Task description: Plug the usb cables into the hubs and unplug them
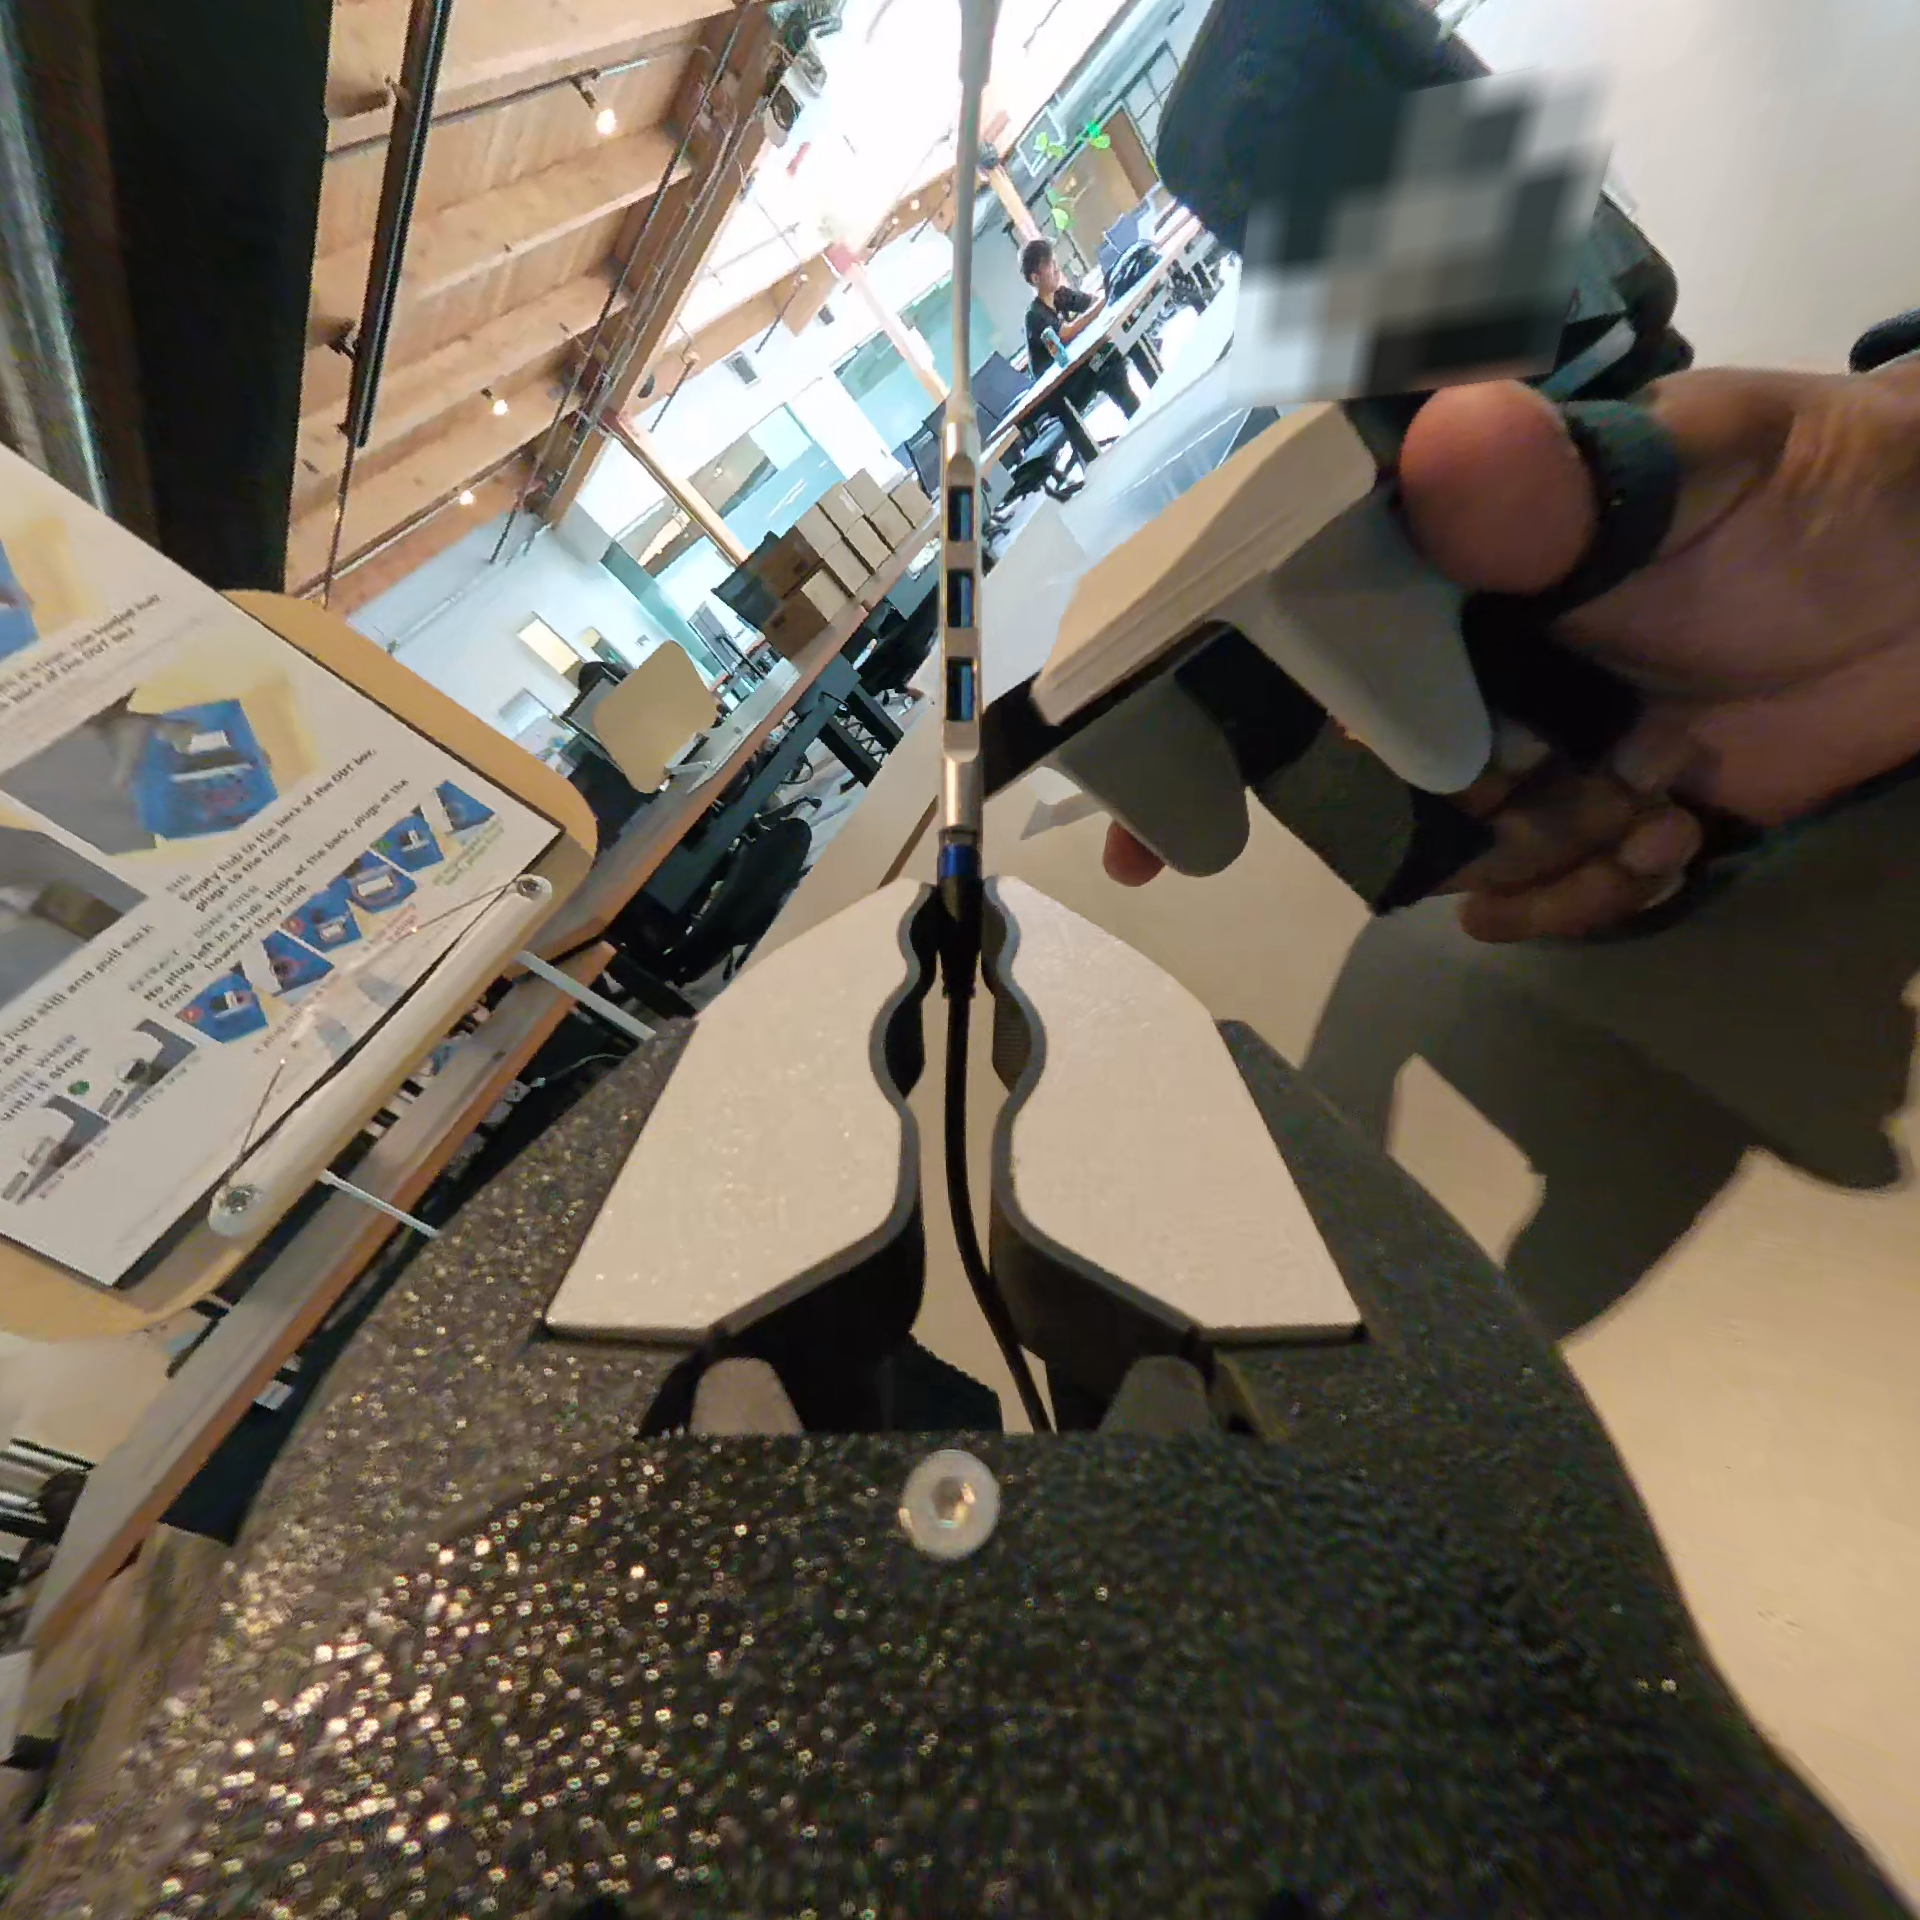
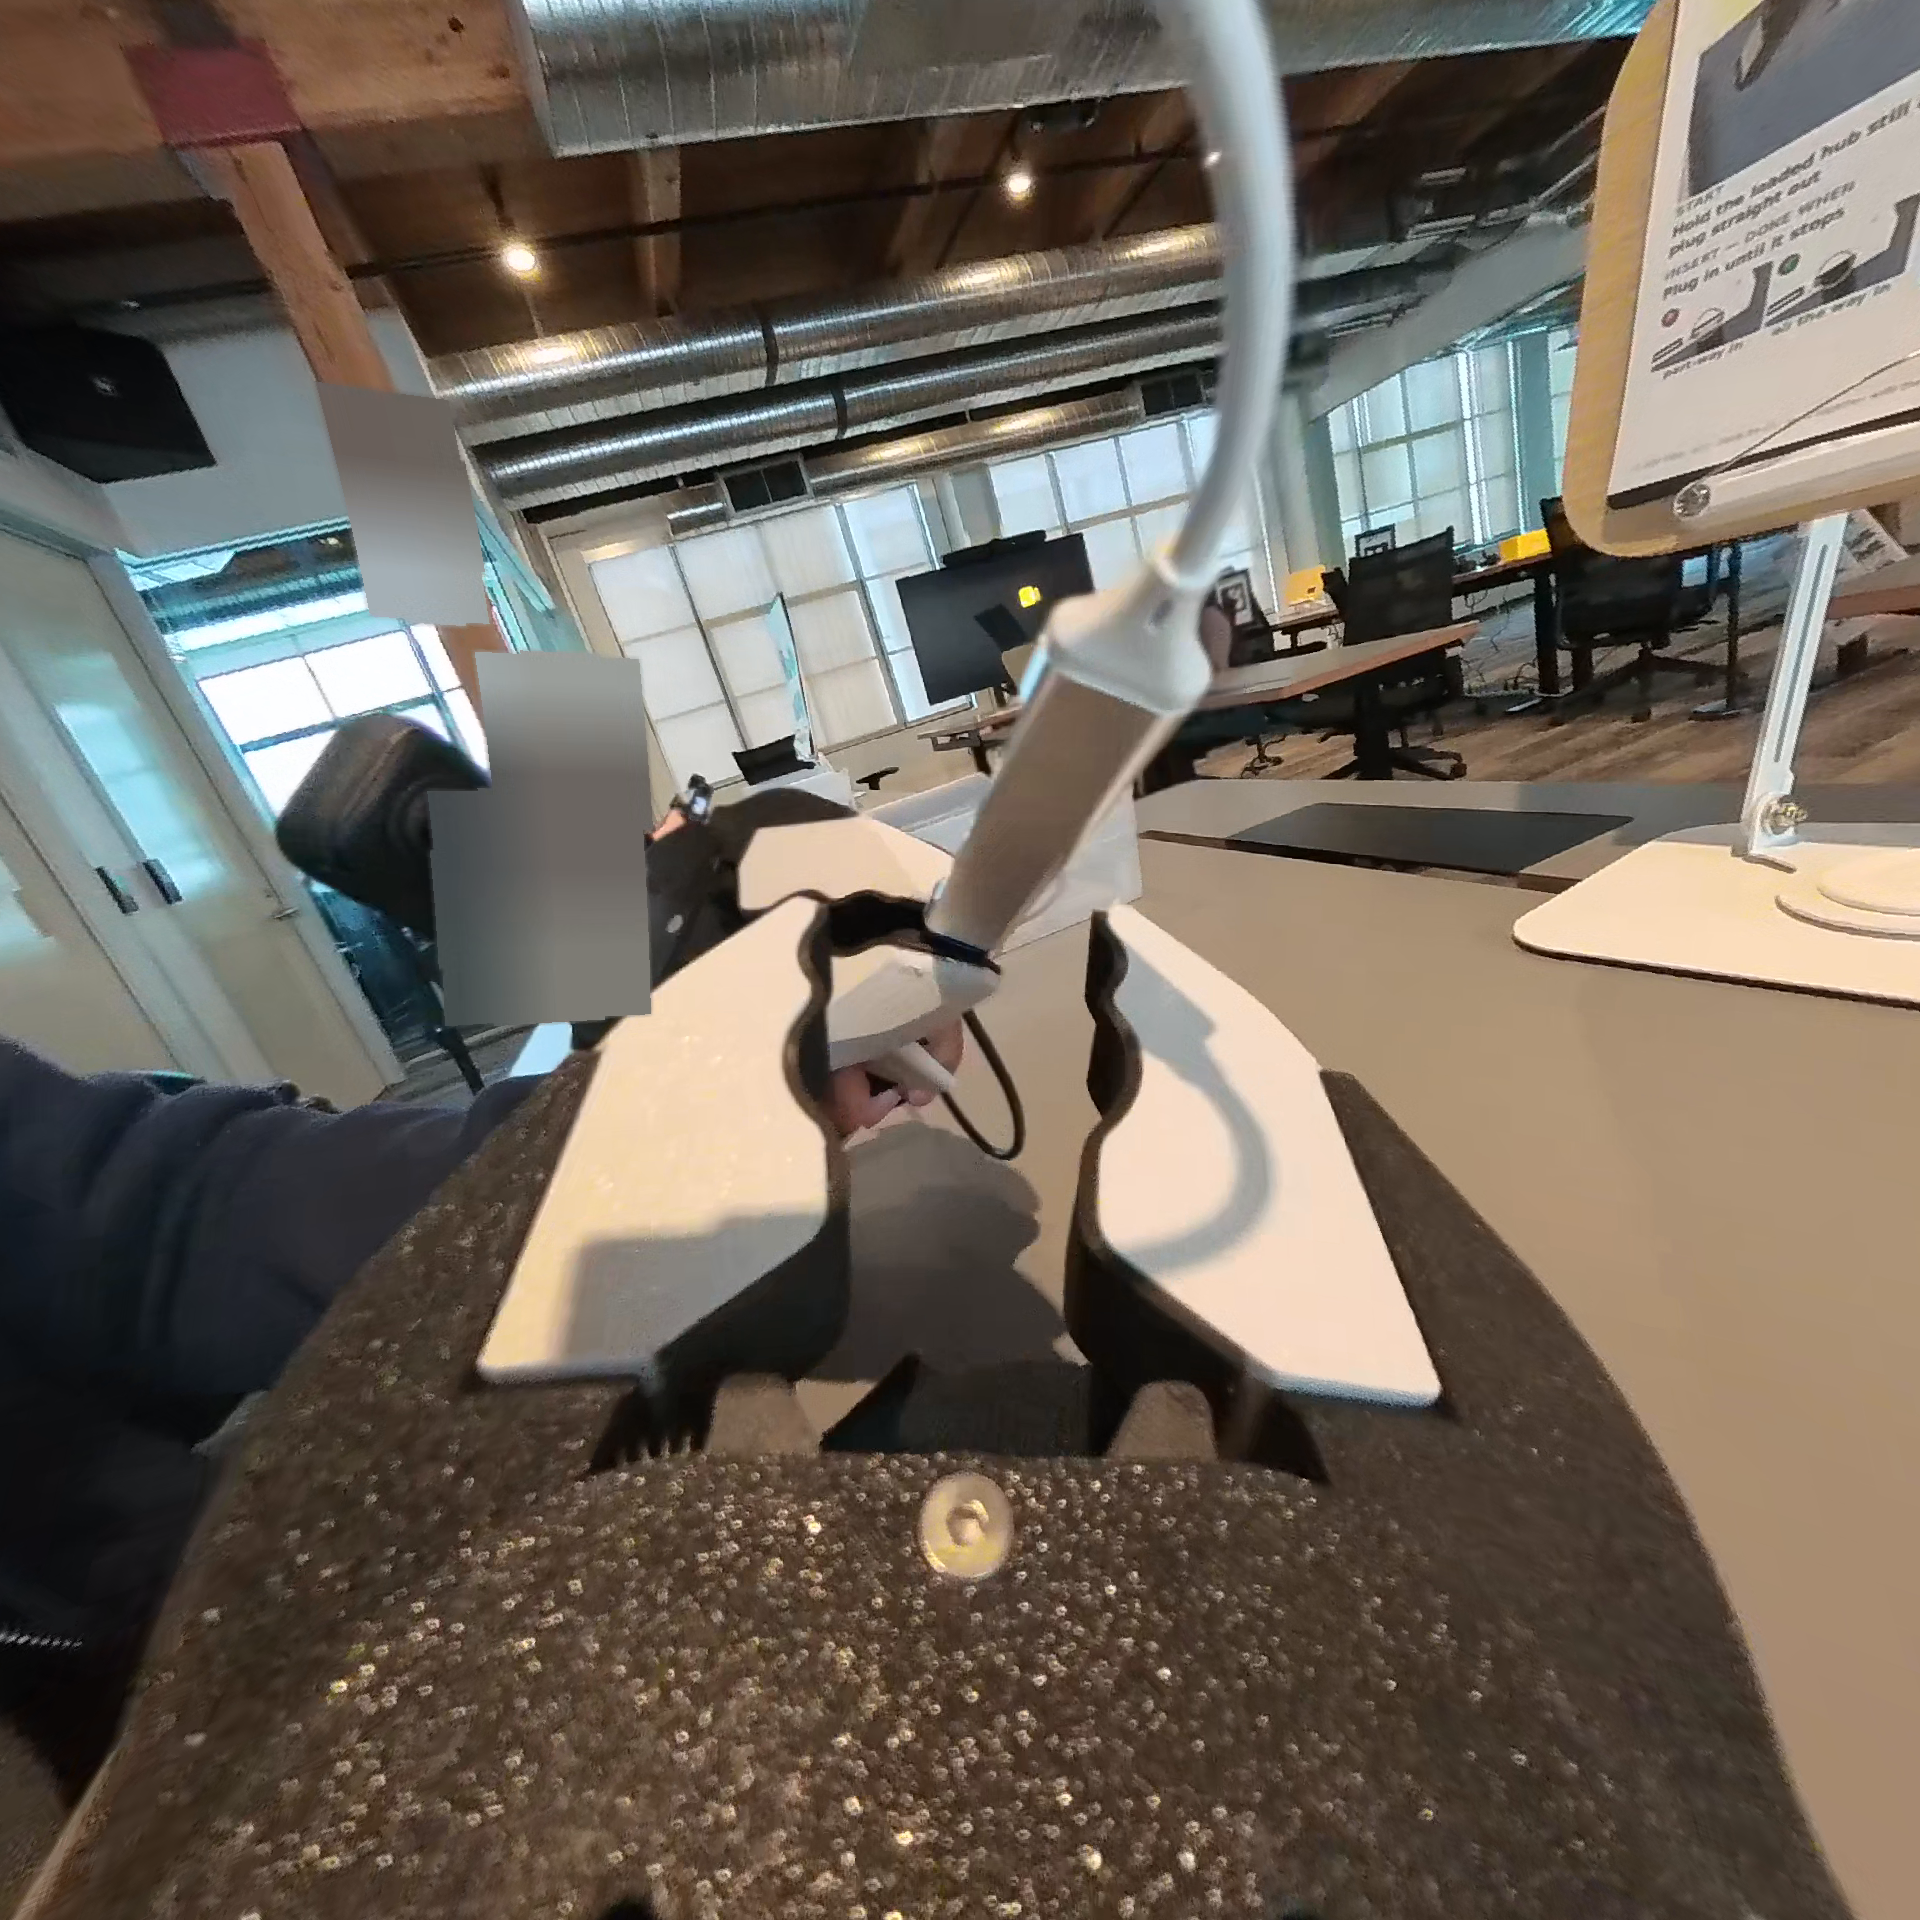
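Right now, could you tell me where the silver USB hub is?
The silver USB hub stands centre-frame in the left wrist view, just above the left gripper, which pinches a black cable plug at its lower end.

White-fingered, black speckled hand-held gripper (image 1: pixel 956 914)

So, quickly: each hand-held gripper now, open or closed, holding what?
Left hand-held gripper: closed on the black cable's plug.
Right hand-held gripper: open, holding nothing.

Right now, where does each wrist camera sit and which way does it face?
Left wrist view: behind the left gripper, shut on a black blue-ringed plug, looking up at the slim silver USB hub and ceiling; the person's right hand shows.
Right wrist view: behind the open right gripper, looking level across the grey table; a dark-blue sleeve shows.
Both share the hub and its white cable.
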### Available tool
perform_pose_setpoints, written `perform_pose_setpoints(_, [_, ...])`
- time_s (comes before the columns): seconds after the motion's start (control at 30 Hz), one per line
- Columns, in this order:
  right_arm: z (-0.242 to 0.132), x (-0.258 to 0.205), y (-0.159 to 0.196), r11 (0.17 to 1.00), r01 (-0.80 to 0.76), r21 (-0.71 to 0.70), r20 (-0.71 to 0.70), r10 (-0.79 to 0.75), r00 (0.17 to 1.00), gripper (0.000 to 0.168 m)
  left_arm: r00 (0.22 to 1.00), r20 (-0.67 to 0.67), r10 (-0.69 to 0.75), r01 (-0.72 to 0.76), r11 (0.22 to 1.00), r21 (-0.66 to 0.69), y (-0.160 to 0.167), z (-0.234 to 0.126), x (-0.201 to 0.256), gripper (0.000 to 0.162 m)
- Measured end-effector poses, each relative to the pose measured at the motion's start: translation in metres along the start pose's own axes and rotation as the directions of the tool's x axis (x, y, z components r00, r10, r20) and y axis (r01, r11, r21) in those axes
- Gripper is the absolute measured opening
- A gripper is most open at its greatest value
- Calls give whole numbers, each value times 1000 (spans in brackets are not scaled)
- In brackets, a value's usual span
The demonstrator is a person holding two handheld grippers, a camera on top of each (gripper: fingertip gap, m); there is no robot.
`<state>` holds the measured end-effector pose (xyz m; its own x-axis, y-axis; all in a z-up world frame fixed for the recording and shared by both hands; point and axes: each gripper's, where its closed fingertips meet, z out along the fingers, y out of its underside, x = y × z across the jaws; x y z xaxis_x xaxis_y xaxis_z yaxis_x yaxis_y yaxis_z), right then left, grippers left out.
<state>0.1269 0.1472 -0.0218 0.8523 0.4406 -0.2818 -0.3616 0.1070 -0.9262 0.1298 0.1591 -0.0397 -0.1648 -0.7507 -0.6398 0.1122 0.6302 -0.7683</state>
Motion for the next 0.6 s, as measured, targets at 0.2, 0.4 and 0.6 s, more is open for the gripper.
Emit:
perform_pose_setpoints(0.2, [-2, 8, -1, 1000, -2, 16, -40, 3, 999, 46, 999, 33, 21, -21, 1000, -17, 4, -1, -3, 8])
perform_pose_setpoints(0.4, [-3, 12, -4, 999, 19, 38, -75, -16, 997, 44, 999, 45, 2, 0, 999, -41, 11, 0, -6, 8])
perform_pose_setpoints(0.6, [-3, 14, -5, 998, 29, 50, -89, -25, 996, 44, 998, 52, 36, -33, 997, -72, 14, 0, -6, 8])
